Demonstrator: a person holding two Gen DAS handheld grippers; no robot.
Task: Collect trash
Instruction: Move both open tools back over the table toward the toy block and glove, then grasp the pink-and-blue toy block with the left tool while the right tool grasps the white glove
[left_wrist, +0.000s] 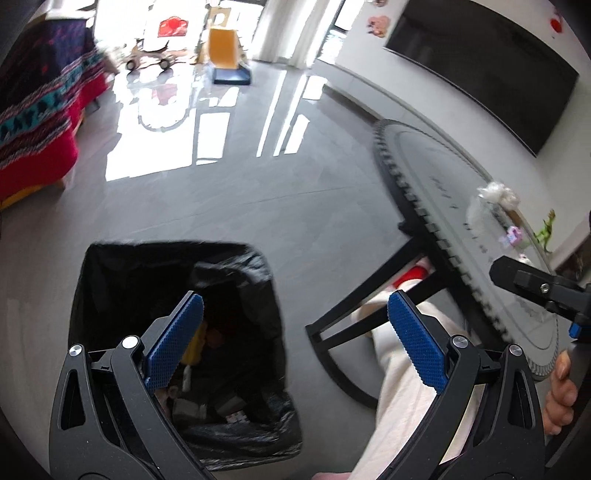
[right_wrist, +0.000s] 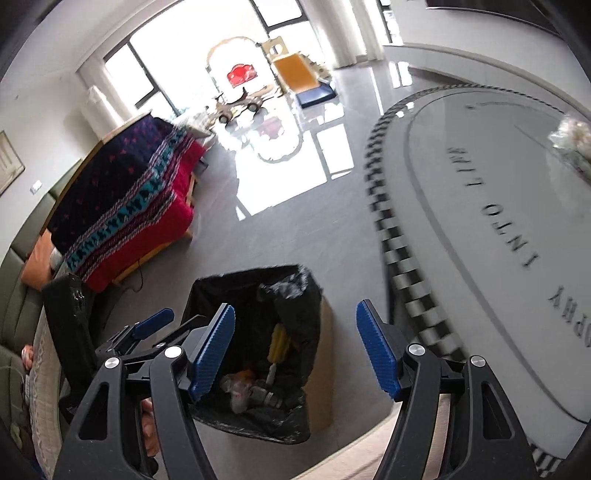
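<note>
A bin lined with a black bag (left_wrist: 177, 332) stands on the grey floor and holds several pieces of trash; it also shows in the right wrist view (right_wrist: 258, 343). My left gripper (left_wrist: 295, 332) is open and empty, above the bin's right side. My right gripper (right_wrist: 295, 347) is open and empty, above the bin and beside the round table. A crumpled white tissue (left_wrist: 498, 194) and clear plastic wrap (left_wrist: 480, 214) lie on the round grey table (left_wrist: 436, 162). The tissue shows at the table's far edge in the right wrist view (right_wrist: 572, 136).
Small toys (left_wrist: 515, 234) and a green figure (left_wrist: 546, 229) sit on the table near the tissue. My leg in light trousers (left_wrist: 402, 369) is beside the table's black legs (left_wrist: 369, 295). A sofa with a patterned blanket (right_wrist: 122, 199) is to the left. A TV (left_wrist: 487, 66) hangs on the wall.
</note>
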